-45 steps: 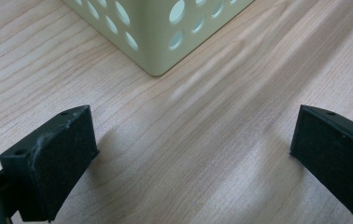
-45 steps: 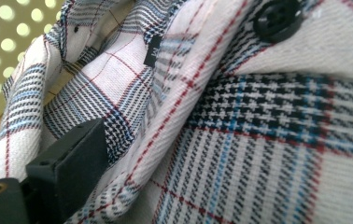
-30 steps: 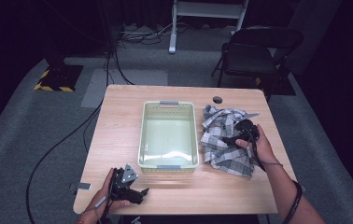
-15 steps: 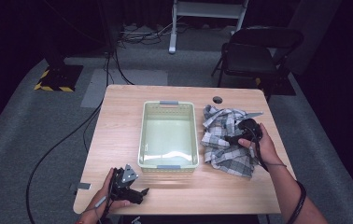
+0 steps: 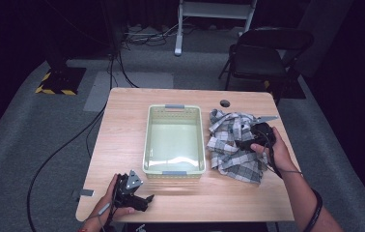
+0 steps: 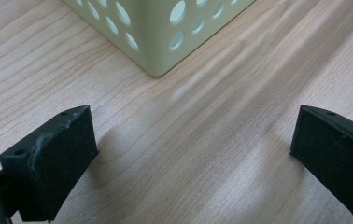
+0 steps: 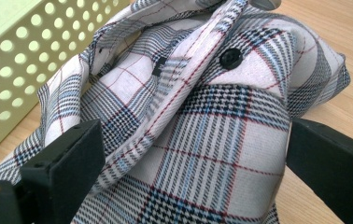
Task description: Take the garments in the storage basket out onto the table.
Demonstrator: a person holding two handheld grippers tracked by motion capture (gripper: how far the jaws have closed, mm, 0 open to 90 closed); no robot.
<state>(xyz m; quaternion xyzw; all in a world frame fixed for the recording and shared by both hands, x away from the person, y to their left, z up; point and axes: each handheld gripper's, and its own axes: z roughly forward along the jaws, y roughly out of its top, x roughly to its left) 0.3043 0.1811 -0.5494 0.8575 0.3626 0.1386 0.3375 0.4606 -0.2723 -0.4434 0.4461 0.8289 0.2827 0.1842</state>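
Plaid shirt (image 7: 184, 121) lying beside empty basket (image 5: 174, 140), not yet binned; right gripper (image 7: 193, 158) spread around it, seemingly ungripped; left gripper (image 6: 188, 154) idling open.

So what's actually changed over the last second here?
Little: the right gripper and its hand edged slightly toward the basket across the plaid shirt, jaws open around a fold, not clamped. The left gripper, the basket and the shirt stayed put.

Both grippers are black: the left gripper (image 5: 133, 195) carries a grey three-cornered plate on top; its square jaws have small screw holes. The person's right wrist wears a dark band (image 5: 314, 209).
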